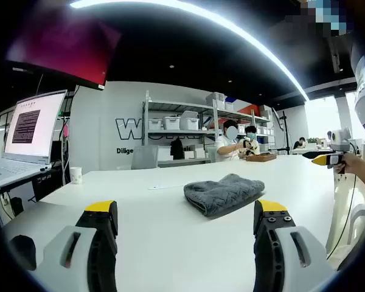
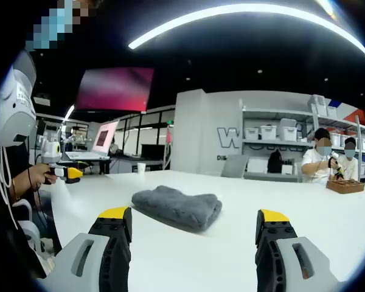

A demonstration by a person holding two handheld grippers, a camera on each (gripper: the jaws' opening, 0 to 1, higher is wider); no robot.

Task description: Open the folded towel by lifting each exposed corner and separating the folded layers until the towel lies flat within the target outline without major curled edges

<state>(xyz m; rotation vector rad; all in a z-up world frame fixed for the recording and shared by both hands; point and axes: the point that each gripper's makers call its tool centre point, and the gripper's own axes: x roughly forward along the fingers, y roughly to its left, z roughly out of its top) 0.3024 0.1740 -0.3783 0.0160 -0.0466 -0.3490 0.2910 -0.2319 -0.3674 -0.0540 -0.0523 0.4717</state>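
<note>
Both grippers idle, nothing pinched. Left gripper [image 1: 185,222]: jaws spread wide over bare white table [image 1: 152,231]. Right gripper [image 2: 193,231]: same, spread wide and empty.

Folded grey towel [image 1: 224,193] lies flat on the table ahead of the left jaws, nearer the right jaw, well apart from both tips. From the right gripper view the towel [image 2: 177,207] sits just past the jaw line, nearer the left jaw. So it's roughly between the two tools, my guess being they're staged either side for a corner each. No corner lifted yet, layers stacked; I can't make out any target outline on the table.

Far out past the right jaw in the left gripper view, the other gripper's yellow tip shows, held in a hand.

Containers: paper cup [image 1: 76,175] well off past the left jaw, contents not visible. White bins on shelving [image 1: 176,121] at the back wall, lidded, can't tell contents. Laptop [image 1: 21,143] open at far left.
</note>
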